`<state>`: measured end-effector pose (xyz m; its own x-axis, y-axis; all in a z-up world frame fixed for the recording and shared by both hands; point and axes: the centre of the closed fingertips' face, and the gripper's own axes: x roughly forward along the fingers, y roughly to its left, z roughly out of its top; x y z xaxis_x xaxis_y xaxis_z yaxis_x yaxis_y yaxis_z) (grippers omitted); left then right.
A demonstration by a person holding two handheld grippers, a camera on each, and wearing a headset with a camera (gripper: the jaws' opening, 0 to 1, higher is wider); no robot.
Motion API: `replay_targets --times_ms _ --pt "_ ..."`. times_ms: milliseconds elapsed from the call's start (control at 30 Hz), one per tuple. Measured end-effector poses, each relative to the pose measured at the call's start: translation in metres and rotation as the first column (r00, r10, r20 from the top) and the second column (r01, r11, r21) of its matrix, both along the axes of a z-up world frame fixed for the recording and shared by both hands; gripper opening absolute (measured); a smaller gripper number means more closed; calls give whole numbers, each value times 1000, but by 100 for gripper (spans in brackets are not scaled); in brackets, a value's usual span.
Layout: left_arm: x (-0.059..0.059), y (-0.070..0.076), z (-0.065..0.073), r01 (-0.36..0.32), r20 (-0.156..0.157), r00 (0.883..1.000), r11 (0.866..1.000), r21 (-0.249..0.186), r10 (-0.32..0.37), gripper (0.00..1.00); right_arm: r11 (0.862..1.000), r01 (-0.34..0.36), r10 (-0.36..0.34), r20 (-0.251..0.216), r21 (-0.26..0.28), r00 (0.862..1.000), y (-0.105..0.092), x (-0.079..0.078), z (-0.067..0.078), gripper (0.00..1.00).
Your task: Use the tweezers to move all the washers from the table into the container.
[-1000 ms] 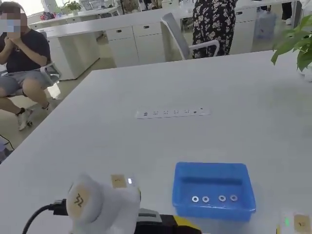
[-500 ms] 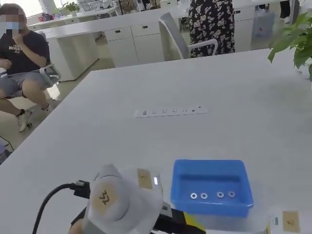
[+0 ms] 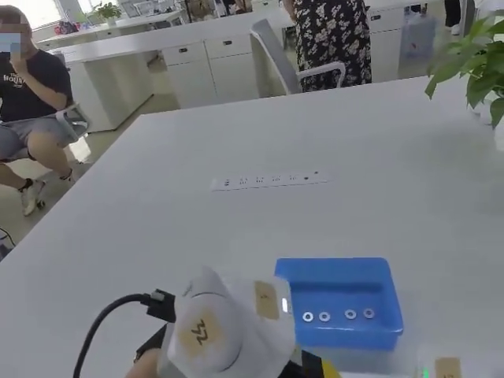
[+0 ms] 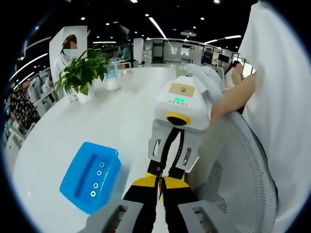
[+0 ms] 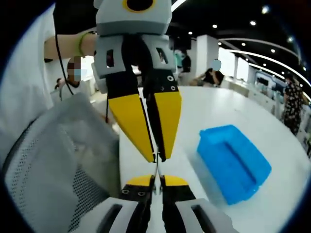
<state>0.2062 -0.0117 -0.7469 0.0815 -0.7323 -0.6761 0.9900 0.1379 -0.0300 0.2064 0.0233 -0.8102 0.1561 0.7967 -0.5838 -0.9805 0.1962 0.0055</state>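
A blue container point(image 3: 339, 272) stands near the table's front edge with several washers point(image 3: 337, 315) in a row inside it; the container point(image 4: 90, 174) point(image 5: 233, 162) lies off to the side of both grippers. The left gripper point(image 3: 311, 368) is low in the head view, left of the container. The two grippers point at each other, tip to tip, over the table edge. A thin metal sliver, the tweezers point(image 5: 156, 170), runs between the shut yellow tips of my right gripper point(image 5: 158, 180), and the left gripper point(image 5: 158, 156) closes on its far end. In the left gripper view my jaws point(image 4: 160, 184) meet the right gripper's.
A white power strip point(image 3: 268, 181) lies mid-table. A potted plant point(image 3: 472, 63) stands at the right edge. A mesh chair back point(image 4: 233, 170) is close behind the grippers. A seated person point(image 3: 31, 87) and a standing person point(image 3: 331, 35) are beyond the table.
The left gripper has moved right along the front edge, closer to the blue container. The head camera has shifted slightly; the container and washers stay put.
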Motion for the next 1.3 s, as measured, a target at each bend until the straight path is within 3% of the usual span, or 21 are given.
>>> replay_targets --times_ms 100,233,367,400,467,567,633,667,733,967,1133,1300 --pt "2 2 -2 18 15 1000 1000 19 -19 0 1000 15 -14 9 -14 1000 -3 4 -2 4" --pt "4 10 -6 24 13 1000 999 40 -25 0 999 28 -27 16 -27 999 -6 6 -3 5" --pt "6 24 -15 28 1 1000 996 90 -28 0 999 23 -22 23 -33 999 -5 5 -4 5" --pt "5 32 -22 33 0 999 990 135 -34 0 999 28 -27 27 -32 999 -5 6 -4 5" --pt "3 37 -30 41 4 999 988 152 -42 0 999 42 -42 5 -19 999 -6 8 -4 5" --pt "-2 40 -37 37 -22 999 988 151 -34 0 999 32 -32 21 -21 999 -6 9 -4 4" --pt "-1 41 -39 25 -2 1000 988 150 -25 0 999 25 -25 19 -20 1000 -5 6 -4 3" --pt "1 40 -37 17 12 1000 991 134 -19 0 1000 16 -15 32 -26 999 -3 5 -5 3" --pt "-1 36 -30 -1 -7 1000 997 82 1 0 1000 11 -10 33 -27 999 -3 4 -5 3" --pt "0 40 -23 -12 24 1000 997 72 10 3 1000 -10 11 31 -25 999 3 5 -6 3" --pt "1 44 -19 -26 62 998 995 94 20 7 999 -33 34 39 -24 999 7 6 -8 3" --pt "0 50 -22 -37 58 998 995 92 32 5 999 -40 41 32 -13 999 9 5 -9 2"
